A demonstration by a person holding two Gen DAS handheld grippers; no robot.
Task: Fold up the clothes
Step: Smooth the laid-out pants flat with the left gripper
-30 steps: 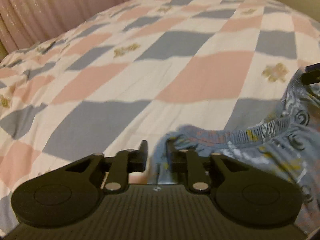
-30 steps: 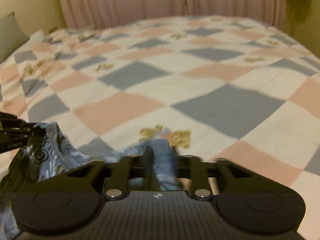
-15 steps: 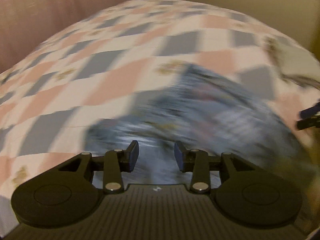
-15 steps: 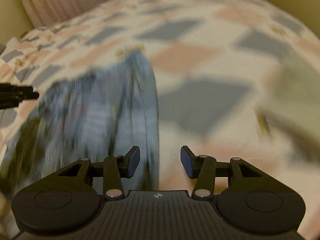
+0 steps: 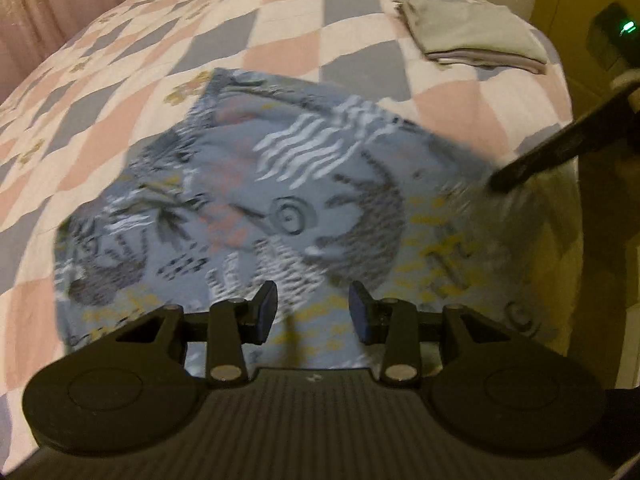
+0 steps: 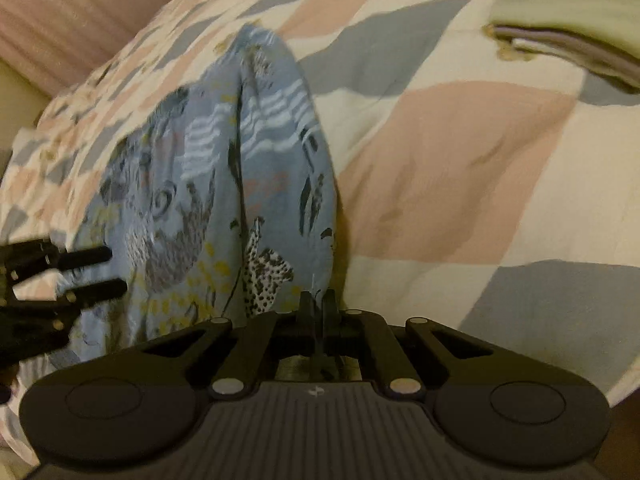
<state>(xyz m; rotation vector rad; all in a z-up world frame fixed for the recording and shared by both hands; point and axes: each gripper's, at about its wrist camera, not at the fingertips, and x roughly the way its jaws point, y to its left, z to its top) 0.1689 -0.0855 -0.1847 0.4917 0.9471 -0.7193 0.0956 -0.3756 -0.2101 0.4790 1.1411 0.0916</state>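
A blue patterned garment lies spread on the checked bedspread; it also shows in the right wrist view. My left gripper is open and empty just above the garment's near edge. It shows at the left of the right wrist view with its fingers apart. My right gripper is shut on the garment's near right edge. In the left wrist view it shows as a dark bar at the garment's right corner.
A stack of folded clothes, grey-green on top, sits at the bed's far right corner; it also shows in the right wrist view. Pink curtains hang beyond the bed. A yellow wall with a device and green light stands right.
Both grippers let go of the garment and pulled back; it now lies flat on the bed. The left stays open, and the right has shut again on the near right edge.
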